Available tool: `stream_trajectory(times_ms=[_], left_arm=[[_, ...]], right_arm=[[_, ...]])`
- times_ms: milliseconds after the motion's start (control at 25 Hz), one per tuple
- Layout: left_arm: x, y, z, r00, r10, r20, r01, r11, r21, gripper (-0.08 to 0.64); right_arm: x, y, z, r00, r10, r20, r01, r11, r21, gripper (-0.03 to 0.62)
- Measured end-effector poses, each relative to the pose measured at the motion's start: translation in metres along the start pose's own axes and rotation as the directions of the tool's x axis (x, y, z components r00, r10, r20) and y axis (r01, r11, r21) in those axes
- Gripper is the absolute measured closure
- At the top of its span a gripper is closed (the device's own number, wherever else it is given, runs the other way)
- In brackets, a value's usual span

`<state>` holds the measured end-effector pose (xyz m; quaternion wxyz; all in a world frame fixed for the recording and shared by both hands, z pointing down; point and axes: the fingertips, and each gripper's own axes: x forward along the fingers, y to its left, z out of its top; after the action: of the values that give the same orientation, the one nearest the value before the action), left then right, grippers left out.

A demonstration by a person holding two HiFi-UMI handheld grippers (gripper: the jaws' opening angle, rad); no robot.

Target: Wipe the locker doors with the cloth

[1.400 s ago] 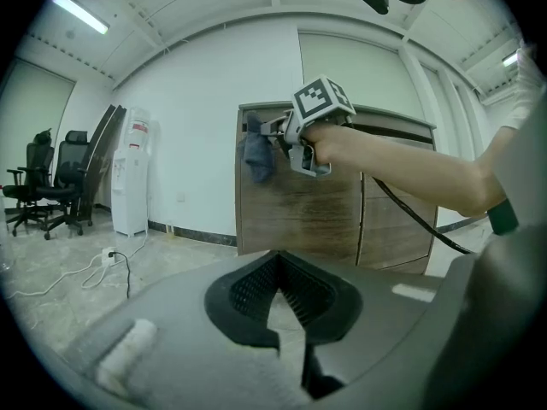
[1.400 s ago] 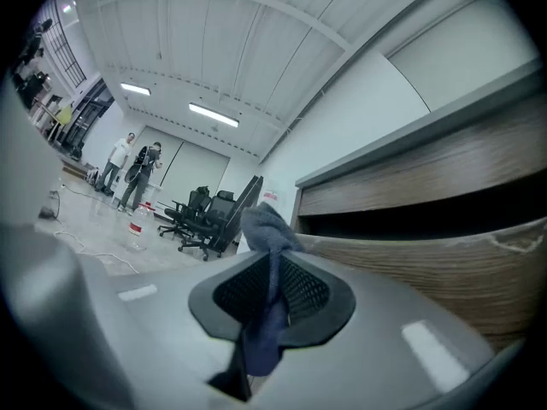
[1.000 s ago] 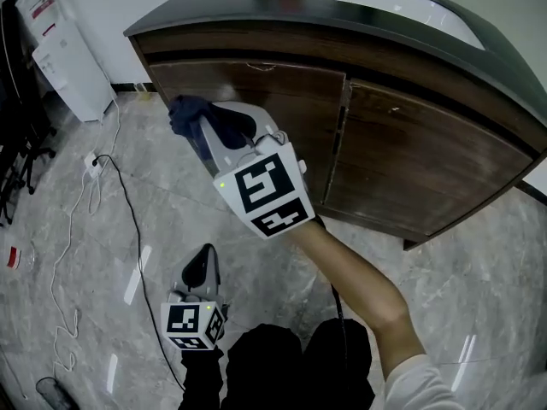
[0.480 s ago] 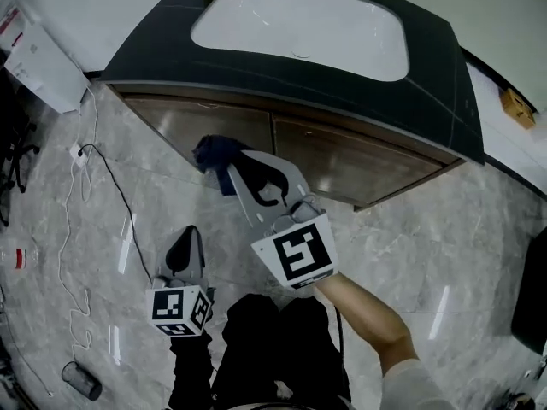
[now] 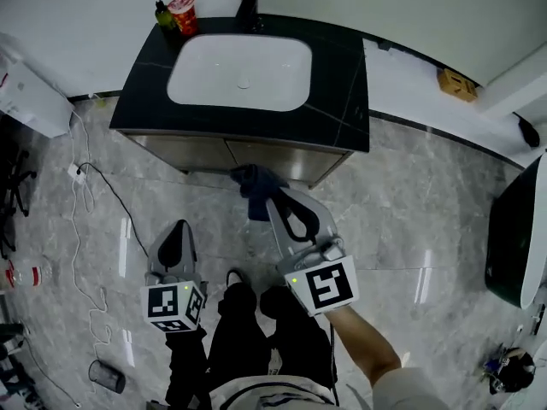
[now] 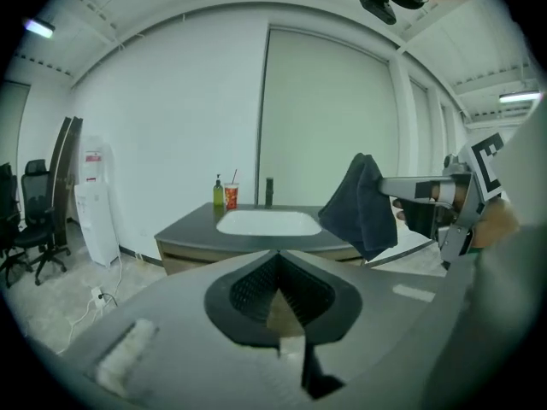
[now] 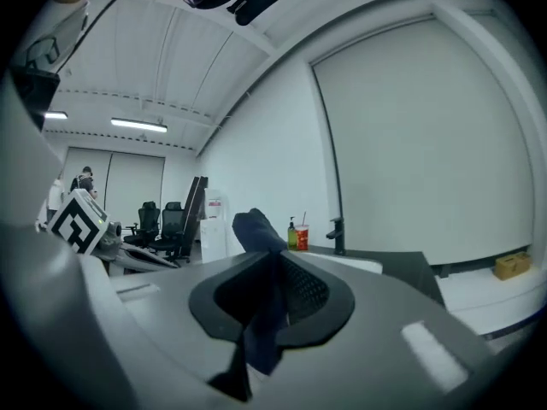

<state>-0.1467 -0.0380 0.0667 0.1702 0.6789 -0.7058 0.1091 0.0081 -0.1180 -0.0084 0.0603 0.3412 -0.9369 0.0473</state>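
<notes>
Right tongs (image 5: 261, 196) in the head view pinch a dark blue cloth (image 5: 252, 191) near the locker doors (image 5: 224, 153) under the sink bench (image 5: 342, 101); left tongs (image 5: 176, 231) sit lower left. Left gripper view: jaws pressed together, empty. Right gripper view: jaws clamp the cloth, which bunches past their tips.

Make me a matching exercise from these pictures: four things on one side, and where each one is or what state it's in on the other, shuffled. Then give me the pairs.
Things:
1. cloth
2. red cup
3. cardboard box
4. left gripper

Places or states:
A. on the white ledge beside the counter
B. jaws shut, nothing between them
C. clamped in the right gripper
D. at the counter's back corner, next to the green bottle

Pairs: 1-C, 2-D, 3-A, 4-B
</notes>
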Motion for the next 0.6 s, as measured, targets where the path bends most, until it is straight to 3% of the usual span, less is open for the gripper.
stream_trajectory(times_ms=[120,320,600], left_arm=[[-0.026,-0.026,0.055,0.999,-0.024,0.031,0.023,0.999,0.024,0.557],[-0.066,-0.068,0.13,0.992,-0.087,0.093,0.083,0.996,0.043,0.557],[-0.128,-0.107,0.18,0.964,-0.226,0.138,0.212,0.971,0.109,0.557]], right_arm=[[-0.044,-0.014,0.048,0.997,-0.072,0.008,0.072,0.997,0.037,0.554],[-0.102,-0.015,0.116,0.989,-0.147,0.022,0.147,0.989,0.005,0.554],[-0.174,0.011,0.175,0.968,-0.24,0.077,0.237,0.97,0.048,0.554]])
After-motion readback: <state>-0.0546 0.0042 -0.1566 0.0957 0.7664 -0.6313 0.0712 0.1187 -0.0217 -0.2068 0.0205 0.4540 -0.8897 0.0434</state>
